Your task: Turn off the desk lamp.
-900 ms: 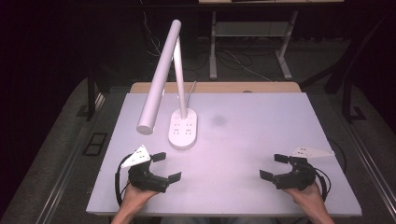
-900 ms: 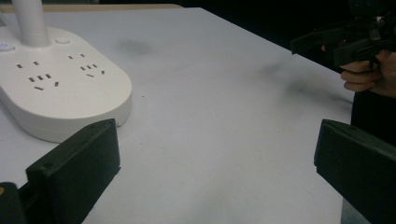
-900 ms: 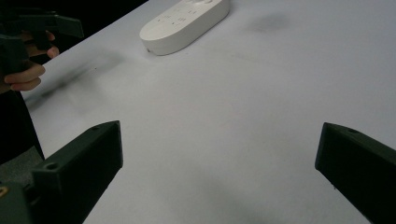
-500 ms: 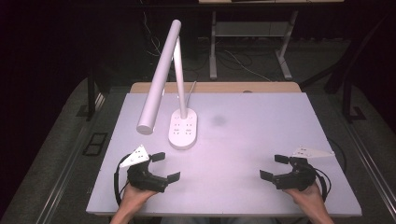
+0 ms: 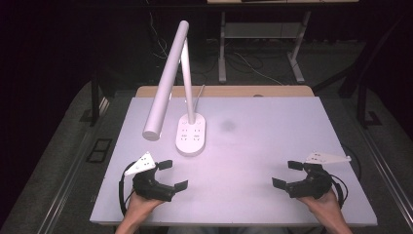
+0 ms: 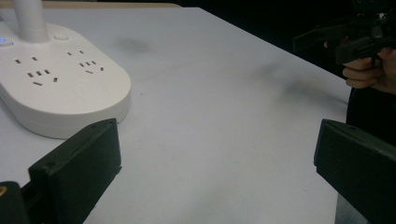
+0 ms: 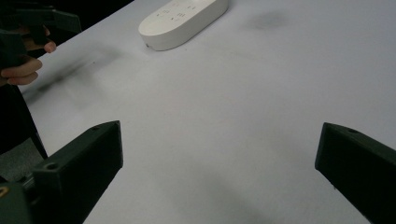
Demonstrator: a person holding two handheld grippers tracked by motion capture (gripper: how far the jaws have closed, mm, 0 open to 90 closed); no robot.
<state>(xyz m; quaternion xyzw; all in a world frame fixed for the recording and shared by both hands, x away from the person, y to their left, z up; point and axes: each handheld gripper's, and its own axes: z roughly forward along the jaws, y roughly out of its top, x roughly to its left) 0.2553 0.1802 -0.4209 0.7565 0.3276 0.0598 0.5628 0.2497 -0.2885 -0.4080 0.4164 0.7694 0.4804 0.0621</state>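
A white desk lamp stands on an oval base [image 5: 191, 135] with several socket outlets, left of the table's middle; its tube head [image 5: 165, 83] slants down toward the front left. That base [image 6: 56, 88] lies close ahead on the left in the left gripper view and far off at the top as the base [image 7: 184, 16] in the right gripper view. My left gripper [image 5: 173, 174] rests open near the front left edge, jaws wide with nothing between them. Near the front right edge my right gripper [image 5: 287, 174] is open and holds nothing.
The white table [image 5: 263, 146] has a wooden strip along its back edge. A faint dark smudge [image 5: 227, 125] marks the top right of the lamp base. Beyond the table are dark floor, cables and metal desk legs [image 5: 222, 44].
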